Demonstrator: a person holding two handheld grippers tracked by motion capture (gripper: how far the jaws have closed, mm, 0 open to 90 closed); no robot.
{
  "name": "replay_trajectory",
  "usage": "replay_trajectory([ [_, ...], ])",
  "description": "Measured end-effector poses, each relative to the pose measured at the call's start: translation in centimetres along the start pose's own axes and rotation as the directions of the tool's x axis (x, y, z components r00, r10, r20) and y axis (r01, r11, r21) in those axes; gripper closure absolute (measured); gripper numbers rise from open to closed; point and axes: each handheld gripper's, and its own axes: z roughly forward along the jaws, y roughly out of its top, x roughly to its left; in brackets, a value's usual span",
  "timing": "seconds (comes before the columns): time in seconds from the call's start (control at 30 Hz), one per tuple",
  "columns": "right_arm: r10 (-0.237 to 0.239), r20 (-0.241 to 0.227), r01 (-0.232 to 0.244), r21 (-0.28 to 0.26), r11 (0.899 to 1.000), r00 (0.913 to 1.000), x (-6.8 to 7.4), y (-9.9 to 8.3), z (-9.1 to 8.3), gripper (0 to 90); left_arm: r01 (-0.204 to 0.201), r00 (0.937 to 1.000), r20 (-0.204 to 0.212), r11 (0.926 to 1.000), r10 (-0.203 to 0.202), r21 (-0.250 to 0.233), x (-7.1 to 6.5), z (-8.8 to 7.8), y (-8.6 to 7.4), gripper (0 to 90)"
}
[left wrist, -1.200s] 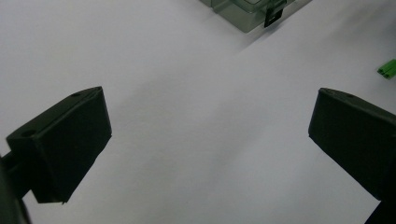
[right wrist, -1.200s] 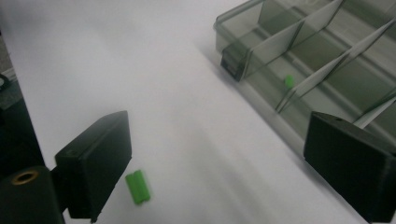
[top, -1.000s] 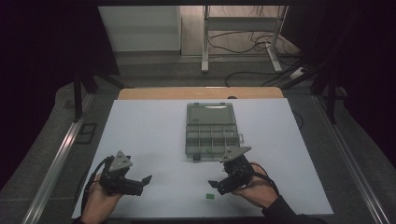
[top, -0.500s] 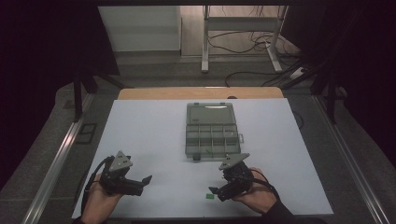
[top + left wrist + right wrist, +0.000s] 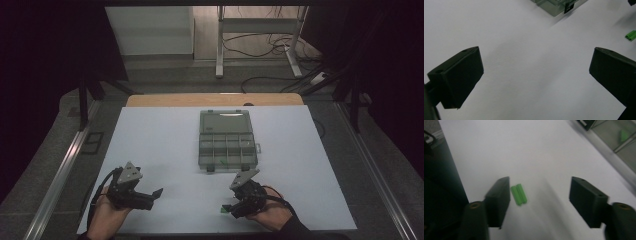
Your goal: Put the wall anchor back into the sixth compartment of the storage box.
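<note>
The small green part [image 5: 518, 194] lay flat on the white surface [image 5: 165, 145], near the front edge on the person's right side, well apart from the organiser box [image 5: 226, 142]. In the right gripper view it appeared as two short green ribs joined side by side, and it sat between the two black jaws of the right tongs [image 5: 539, 195], just beside the jaw at the left of that view; whether that jaw touched it could not be told. The other jaw stood clear of the part, with bare surface between them. The jaws of the right tongs had just been closing, with the part between them, but they were not yet pressed on it from both sides, so the part was not gripped. In the high view the right tongs [image 5: 239, 206] pointed toward the part [image 5: 223, 211] from the right hand [image 5: 272, 217]. The grey organiser box lay near the middle of the surface with its lid open toward the far side and its compartments exposed; one compartment held a small green item [image 5: 220, 162]. The left tongs [image 5: 156, 196] rested low over the surface at the front left, held by the left hand [image 5: 107, 217], jaws spread wide with nothing between them.
</note>
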Motion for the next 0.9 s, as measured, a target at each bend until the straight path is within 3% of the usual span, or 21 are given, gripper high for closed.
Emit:
replay_trajectory([
  [0.17, -0.012, -0.024, 0.012, 0.028, 1.000, 0.9996, 0.0, 0.0, 0.6, 53.4, -0.001, 1.0000, 0.001, 1.0000, 0.001, 0.001, 0.0, 0.0, 0.0, 0.0],
  [0.47, -0.038, -0.068, 0.042, 0.069, 0.997, 0.9970, 0.4, 0.3, 1.6, 68.7, -0.004, 1.0000, 0.004, 1.0000, 0.004, 0.003, -0.1, 0.1, 0.0, 0.0],
  [0.8, -0.049, -0.048, 0.053, 0.094, 0.994, 0.9977, 0.4, 0.4, 2.0, 76.1, -0.007, 1.0000, 0.004, 1.0000, 0.007, 0.005, -0.1, 0.1, 0.0, 0.0],
  [0.9, -0.048, -0.060, 0.054, 0.097, 0.994, 0.9970, 0.4, 0.5, 2.1, 77.0, -0.008, 1.0000, 0.005, 0.9999, 0.008, 0.007, -0.1, 0.1, 0.0, 0.0],
])
